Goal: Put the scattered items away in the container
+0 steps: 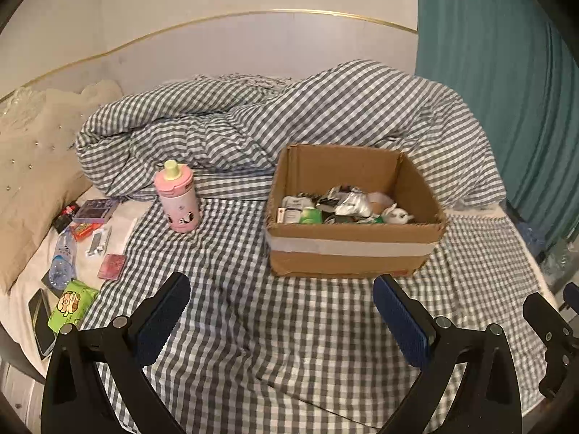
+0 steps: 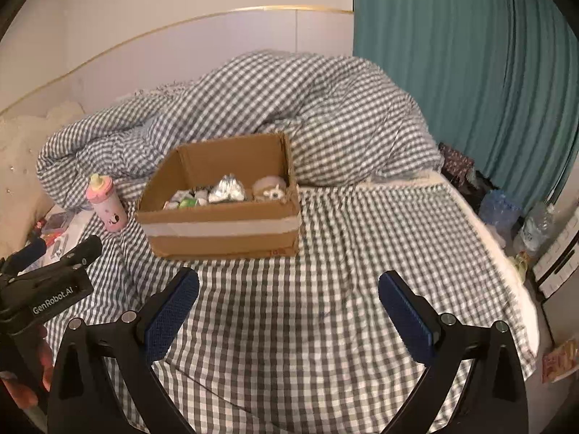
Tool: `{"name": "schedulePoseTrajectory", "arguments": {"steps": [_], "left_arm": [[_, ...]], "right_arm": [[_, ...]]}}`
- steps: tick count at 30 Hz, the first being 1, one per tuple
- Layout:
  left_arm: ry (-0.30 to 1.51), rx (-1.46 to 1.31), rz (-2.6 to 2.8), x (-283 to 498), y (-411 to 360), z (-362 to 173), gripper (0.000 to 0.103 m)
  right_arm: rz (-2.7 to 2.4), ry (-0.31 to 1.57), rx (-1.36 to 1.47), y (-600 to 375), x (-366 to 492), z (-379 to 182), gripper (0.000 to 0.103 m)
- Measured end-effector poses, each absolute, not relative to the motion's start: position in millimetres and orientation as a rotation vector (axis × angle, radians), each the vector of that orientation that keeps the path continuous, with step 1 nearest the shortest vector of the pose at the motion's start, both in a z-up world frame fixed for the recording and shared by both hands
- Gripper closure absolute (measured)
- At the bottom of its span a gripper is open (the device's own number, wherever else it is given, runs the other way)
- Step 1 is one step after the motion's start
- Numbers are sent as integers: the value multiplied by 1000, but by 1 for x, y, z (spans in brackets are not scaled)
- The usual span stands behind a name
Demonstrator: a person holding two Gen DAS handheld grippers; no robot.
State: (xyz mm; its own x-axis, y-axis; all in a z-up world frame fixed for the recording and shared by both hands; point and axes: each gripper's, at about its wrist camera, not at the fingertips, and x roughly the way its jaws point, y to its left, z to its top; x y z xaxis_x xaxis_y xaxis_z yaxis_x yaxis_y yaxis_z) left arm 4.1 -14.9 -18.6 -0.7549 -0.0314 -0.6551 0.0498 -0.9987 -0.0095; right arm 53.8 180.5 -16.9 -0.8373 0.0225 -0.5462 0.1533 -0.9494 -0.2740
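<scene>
Both wide open and empty: left hand-held gripper (image 1: 282,311), right hand-held gripper (image 2: 289,307), hovering near the box (image 1: 353,249). Left of the box, upright: pink bottle (image 1: 177,199).

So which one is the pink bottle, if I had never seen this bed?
Start at the cardboard box sitting on the checked bedspread. Look just to its left, toward the pillow: the pink bottle stands there upright. It is the only standing thing outside the box, with a pale green spout on top, while the packets and clear bottle beyond it lie flat.
</scene>
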Motion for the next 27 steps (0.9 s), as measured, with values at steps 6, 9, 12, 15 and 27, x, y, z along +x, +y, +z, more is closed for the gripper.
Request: {"name": "schedulePoseTrajectory", "arguments": {"steps": [6,9,12,15,27], "left_arm": [[-16,1103,-2881,1,-7,-43,0],[-34,1121,-2874,0,-4,-49,0],[-42,1106,-2882,0,-2,-49,0],[-51,1100,-2866,-3,-1,-49,0],[-60,1116,-2868,-10,2,-51,0]], "right_arm": [[-2914,489,930,186,41,-38,3],[-2906,473,953,188,37,-43,3],[-2901,479,965,187,33,-47,3],[-2904,499,965,186,32,-48,3],[-2902,500,991,188,25,-50,3]]}}
